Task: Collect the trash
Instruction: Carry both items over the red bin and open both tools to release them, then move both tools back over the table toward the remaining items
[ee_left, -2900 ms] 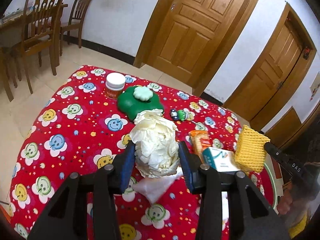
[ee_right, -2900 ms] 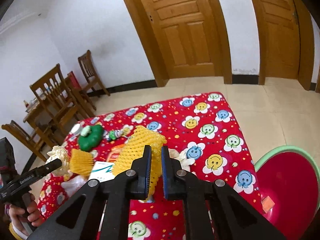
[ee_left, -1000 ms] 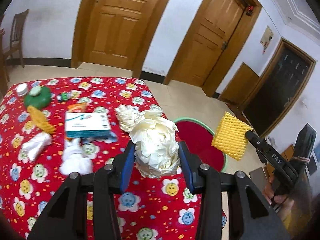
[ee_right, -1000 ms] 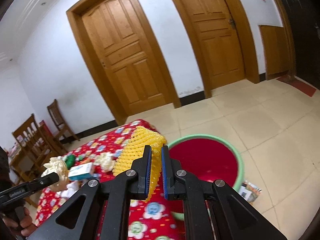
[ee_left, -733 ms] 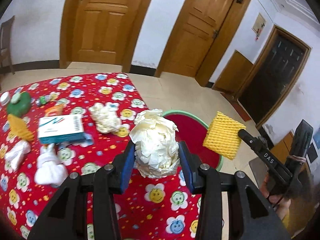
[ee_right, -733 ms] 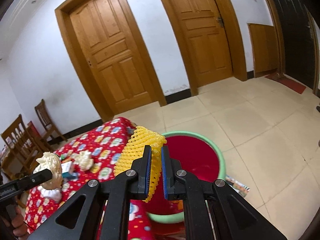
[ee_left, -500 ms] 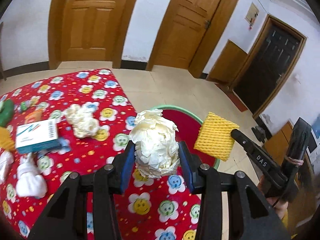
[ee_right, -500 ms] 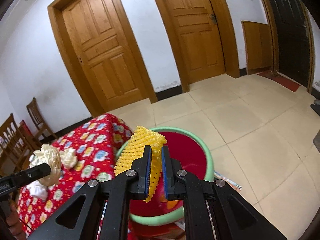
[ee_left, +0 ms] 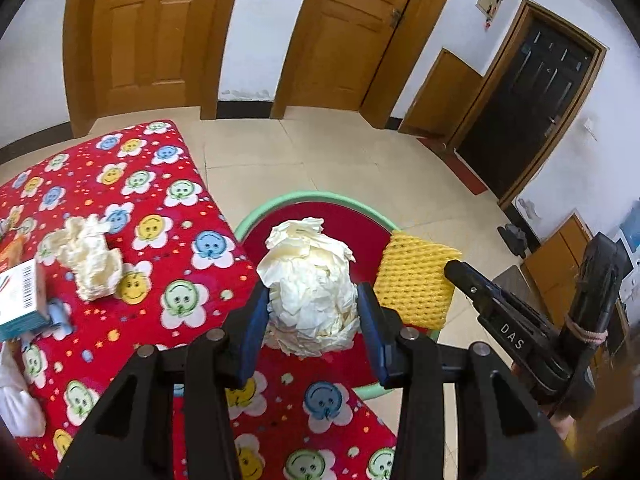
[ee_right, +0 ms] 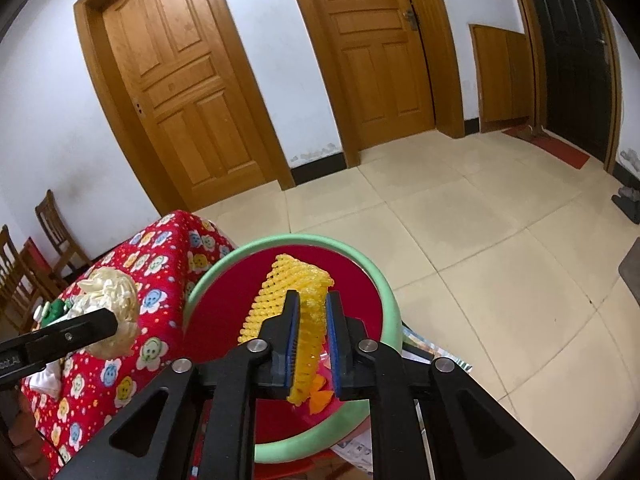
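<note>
At the bottom centre of the left wrist view, the left gripper [ee_left: 311, 322] is clenched on a crumpled paper wad [ee_left: 310, 286], its blue pads pressing both sides. The wad hangs over the near edge of the red basin [ee_left: 362, 222] with a green rim, which fills the middle of the frame beside the red smiley-flower tablecloth [ee_left: 160, 208]. On the cloth at left lies a second crumpled wad [ee_left: 90, 256]; a boxed carton [ee_left: 20, 302] shows at the left edge.

In the right wrist view, the right gripper [ee_right: 312, 334] at lower centre grasps a yellow foam fruit net [ee_right: 298, 300], its jaws nearly together with the net squeezed between them. The net hangs above the basin's red interior [ee_right: 224, 312]; an orange scrap [ee_right: 318, 392] lies in the basin just below it. Beyond, in the upper half, stand beige floor tiles [ee_right: 460, 216] and wooden doors [ee_right: 180, 80].
</note>
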### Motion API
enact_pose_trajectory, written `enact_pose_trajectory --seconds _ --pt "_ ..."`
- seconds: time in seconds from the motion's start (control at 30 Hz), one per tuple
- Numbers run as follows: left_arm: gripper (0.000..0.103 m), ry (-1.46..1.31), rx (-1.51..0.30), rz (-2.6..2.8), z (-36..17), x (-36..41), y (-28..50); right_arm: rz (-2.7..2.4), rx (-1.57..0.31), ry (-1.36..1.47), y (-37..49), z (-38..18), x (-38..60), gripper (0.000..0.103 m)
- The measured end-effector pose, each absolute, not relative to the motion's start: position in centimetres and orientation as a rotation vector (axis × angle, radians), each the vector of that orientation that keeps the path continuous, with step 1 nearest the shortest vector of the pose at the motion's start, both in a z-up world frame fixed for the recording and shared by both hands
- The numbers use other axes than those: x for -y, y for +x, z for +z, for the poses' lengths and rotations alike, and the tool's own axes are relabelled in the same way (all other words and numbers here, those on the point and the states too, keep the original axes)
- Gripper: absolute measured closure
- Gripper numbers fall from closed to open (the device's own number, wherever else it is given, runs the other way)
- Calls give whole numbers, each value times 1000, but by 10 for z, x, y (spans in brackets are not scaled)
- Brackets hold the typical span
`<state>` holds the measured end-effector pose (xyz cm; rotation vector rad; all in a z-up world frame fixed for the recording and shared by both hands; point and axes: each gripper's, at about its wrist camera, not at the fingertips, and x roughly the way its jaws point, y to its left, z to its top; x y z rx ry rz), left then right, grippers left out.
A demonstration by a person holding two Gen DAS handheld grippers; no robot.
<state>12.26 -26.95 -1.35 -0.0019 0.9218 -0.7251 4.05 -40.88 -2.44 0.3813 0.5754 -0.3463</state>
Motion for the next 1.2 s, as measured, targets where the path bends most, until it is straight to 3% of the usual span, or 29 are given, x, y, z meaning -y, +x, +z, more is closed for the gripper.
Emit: enact_pose_trajectory --seconds 0.1,0.4,0.7,1.0,1.2 --pt "58 12 -928 -731 -18 276 124 -346 -578 392 40 -28 413 80" --pt "49 30 -934 -744 -20 284 122 -337 -568 421 35 -28 418 79" --pt "49 8 -912 -724 -8 273 116 -328 -554 417 29 -20 412 78" --pt "49 -45 -892 -645 5 238 107 -294 -543 397 23 -8 394 63" --pt "49 -77 -864 -589 16 208 99 -256 -556 380 24 -2 378 60"
